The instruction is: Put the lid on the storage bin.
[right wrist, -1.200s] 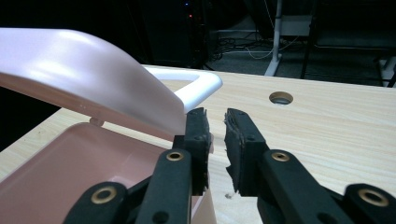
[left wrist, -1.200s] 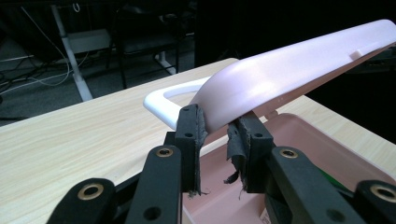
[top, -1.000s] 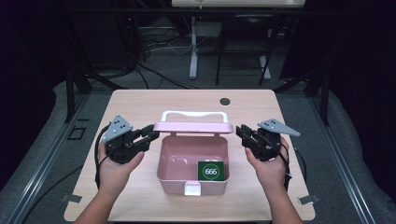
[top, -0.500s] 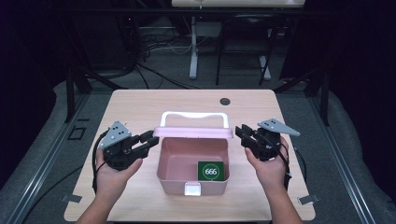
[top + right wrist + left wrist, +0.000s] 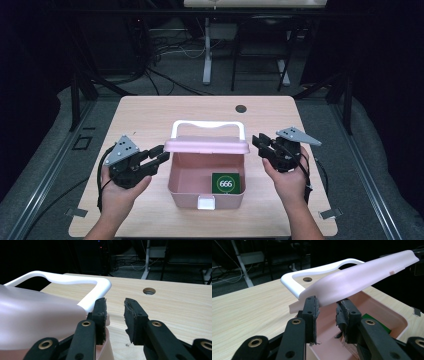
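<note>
A pink box (image 5: 182, 187) stands at the table's middle front, with its lid (image 5: 207, 145) half raised and a white handle (image 5: 207, 123) behind it. Inside, at the right, lies a green card (image 5: 225, 183) marked 666. My left gripper (image 5: 161, 155) sits at the lid's left end; its jaws have just been opening and its pads do not press on anything. In the left gripper view the lid (image 5: 362, 275) slants just beyond the left gripper (image 5: 327, 307). My right gripper (image 5: 260, 145) is at the lid's right end; its jaws have also just been opening, with bare table between them (image 5: 115, 306).
A round cable hole (image 5: 241, 108) lies in the wooden table (image 5: 150, 115) behind the box. A white latch (image 5: 206, 202) sits on the box's front wall. Around the table are a dark floor, cables and stand legs.
The lid has tipped forward and lower over the box. My left gripper has drawn back toward the person, and both grippers' jaws stand a little wider.
</note>
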{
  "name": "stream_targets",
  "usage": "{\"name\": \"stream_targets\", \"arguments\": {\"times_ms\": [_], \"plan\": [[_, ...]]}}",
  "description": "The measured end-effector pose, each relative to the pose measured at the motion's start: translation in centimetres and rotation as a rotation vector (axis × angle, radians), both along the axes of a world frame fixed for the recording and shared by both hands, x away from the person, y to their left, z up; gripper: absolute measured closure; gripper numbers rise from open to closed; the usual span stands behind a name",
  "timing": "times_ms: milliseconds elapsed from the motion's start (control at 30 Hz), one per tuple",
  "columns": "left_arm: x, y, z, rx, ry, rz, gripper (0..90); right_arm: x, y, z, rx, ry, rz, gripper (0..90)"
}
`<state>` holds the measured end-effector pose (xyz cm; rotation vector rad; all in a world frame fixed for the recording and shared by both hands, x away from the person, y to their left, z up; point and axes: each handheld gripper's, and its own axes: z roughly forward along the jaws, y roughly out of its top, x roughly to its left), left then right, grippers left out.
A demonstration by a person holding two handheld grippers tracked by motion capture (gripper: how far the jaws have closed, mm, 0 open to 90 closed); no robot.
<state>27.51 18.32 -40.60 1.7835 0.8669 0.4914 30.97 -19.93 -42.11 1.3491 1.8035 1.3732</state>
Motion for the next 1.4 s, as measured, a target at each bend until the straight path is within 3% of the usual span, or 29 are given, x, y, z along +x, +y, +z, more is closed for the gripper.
{"name": "stream_targets", "arguments": {"times_ms": [1400], "plan": [[-2.8, 0.7, -3.1, 0.001, 0.018, -0.03, 69.6, 0.3, -0.1, -0.5, -0.002, 0.013, 0.0, 69.5]]}}
